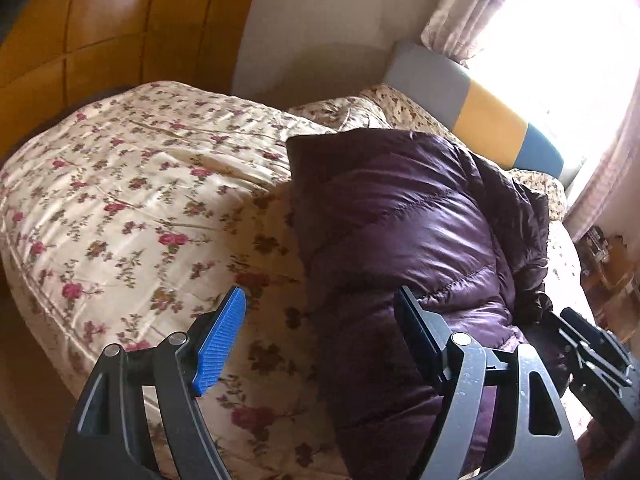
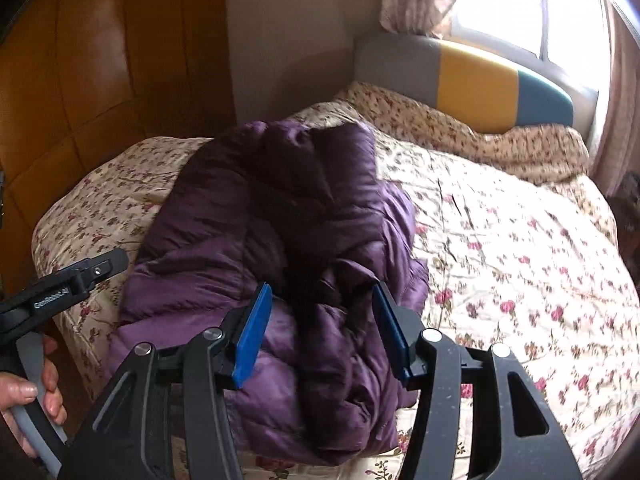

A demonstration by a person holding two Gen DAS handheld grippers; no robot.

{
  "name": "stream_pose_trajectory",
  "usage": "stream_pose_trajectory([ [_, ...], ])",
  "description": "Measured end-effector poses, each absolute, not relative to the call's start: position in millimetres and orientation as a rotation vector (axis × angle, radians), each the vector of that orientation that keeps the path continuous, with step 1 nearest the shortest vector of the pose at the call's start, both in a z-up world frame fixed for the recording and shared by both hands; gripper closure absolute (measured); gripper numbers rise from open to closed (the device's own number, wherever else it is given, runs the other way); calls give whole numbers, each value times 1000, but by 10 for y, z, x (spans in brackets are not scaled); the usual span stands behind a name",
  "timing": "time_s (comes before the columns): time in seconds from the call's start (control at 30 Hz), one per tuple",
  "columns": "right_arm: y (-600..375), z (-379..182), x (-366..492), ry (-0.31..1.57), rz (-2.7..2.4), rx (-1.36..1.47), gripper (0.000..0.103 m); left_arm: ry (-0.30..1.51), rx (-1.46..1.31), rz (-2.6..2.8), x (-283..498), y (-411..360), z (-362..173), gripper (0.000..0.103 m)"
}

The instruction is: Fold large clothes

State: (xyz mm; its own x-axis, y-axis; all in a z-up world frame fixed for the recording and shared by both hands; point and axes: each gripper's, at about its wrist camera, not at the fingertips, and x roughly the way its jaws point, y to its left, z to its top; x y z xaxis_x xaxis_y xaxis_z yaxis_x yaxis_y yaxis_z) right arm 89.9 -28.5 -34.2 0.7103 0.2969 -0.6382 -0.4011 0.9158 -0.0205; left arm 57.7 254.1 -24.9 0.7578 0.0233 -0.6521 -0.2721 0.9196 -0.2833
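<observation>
Blue-padded fingers of the right gripper (image 2: 320, 330) fill the lower middle of the right wrist view, spread apart with nothing between them, hovering just over the near end of the purple puffer jacket (image 2: 276, 272). That jacket is glossy, quilted in puffy channels, bundled into a long rumpled heap with darker folds down its middle, and it lies on the floral bedspread (image 2: 520, 248) from the near edge up toward the centre of the frame. At the left edge a hand (image 2: 30, 396) grips a grey handle, and the black tool above it carries white lettering that looks like "GenRobot.AI".

From the left wrist view, the left gripper (image 1: 320, 340) sits low in the frame, its fingers wide apart and empty; the jacket (image 1: 400, 220) runs under the right finger and up the right half, the bedspread (image 1: 120, 200) covering the left. A grey, yellow and blue headboard (image 1: 480, 116) stands upper right
</observation>
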Motion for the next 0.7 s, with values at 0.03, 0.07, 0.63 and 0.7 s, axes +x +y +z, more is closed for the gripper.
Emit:
stream_pose_trajectory([
  [0.03,-261,-345,897,680,389,-164,51,699,-379,167,576,2552,-251,27],
  [0.07,-231,-360,904,683,386,-163,52,701,-380,173,572,2563,-253,27],
  [0.63,83,-357,967,671,396,-236,67,689,-340,147,671,2553,-223,27],
  [0.7,104,-351,980,663,399,-246,67,686,-346,133,648,2570,-257,27],
])
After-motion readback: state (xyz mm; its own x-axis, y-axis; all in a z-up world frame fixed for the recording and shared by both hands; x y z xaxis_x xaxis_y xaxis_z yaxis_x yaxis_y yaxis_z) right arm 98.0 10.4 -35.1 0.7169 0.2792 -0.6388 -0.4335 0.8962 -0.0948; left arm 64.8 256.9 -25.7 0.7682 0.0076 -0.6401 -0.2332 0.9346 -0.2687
